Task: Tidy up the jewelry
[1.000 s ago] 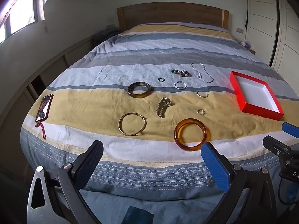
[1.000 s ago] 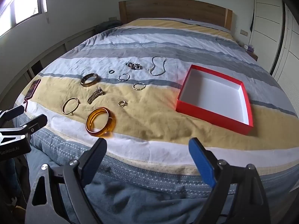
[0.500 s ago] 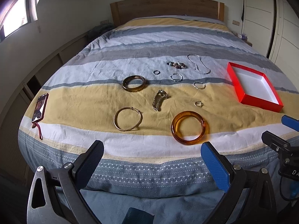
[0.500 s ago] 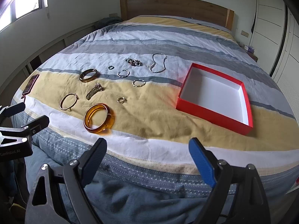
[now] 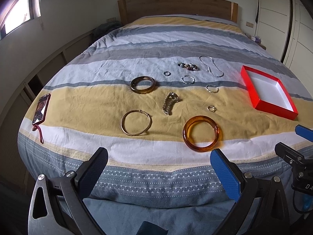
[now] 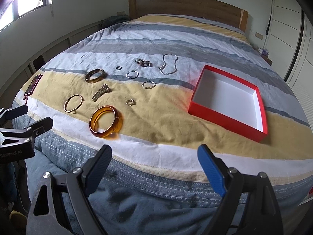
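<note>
Red outside and white inside, the box [image 6: 228,98] sits open on the bed [image 6: 176,123] with nothing in it. The jewelry lies apart from it to its left: an amber bangle [image 5: 201,133] nearest, a gold hoop [image 5: 136,122], rings and chains beyond. Only the left view shows the whole phone [image 5: 41,108]. The left gripper [image 5: 158,159] and right gripper [image 6: 154,154] are both spread wide, holding nothing. The left gripper's side reads "GeoRobotAI".
</note>
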Demonstrator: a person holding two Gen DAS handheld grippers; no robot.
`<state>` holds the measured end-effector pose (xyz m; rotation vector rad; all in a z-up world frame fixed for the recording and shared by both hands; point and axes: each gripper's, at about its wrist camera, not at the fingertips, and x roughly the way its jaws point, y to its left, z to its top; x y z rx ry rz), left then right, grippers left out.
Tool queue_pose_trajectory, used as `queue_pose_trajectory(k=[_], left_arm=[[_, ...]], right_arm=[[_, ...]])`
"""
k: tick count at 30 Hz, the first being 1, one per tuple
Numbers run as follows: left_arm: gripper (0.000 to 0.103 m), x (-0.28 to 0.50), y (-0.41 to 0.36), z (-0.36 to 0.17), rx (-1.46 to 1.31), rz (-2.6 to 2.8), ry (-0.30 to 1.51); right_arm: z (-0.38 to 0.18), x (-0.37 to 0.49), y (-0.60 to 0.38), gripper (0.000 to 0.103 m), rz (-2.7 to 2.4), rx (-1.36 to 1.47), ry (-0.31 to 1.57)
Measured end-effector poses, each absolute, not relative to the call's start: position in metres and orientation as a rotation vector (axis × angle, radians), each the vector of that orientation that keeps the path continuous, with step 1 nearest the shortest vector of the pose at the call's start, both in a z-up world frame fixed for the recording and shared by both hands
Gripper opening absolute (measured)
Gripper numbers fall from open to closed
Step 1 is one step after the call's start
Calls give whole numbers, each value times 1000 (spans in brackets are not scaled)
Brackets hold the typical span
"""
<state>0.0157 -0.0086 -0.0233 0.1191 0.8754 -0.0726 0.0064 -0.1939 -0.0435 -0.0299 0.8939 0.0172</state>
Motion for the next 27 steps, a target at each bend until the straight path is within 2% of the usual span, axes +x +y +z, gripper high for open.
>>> queue_pose_trajectory(k=[18, 27], left_arm=[[102, 24, 3, -39, 89, -80, 880], [101, 36, 11, -54, 99, -67, 957]], right_arm=[[-51, 15, -182, 89, 33, -44, 934], [-58, 30, -176, 89, 56, -23, 966]])
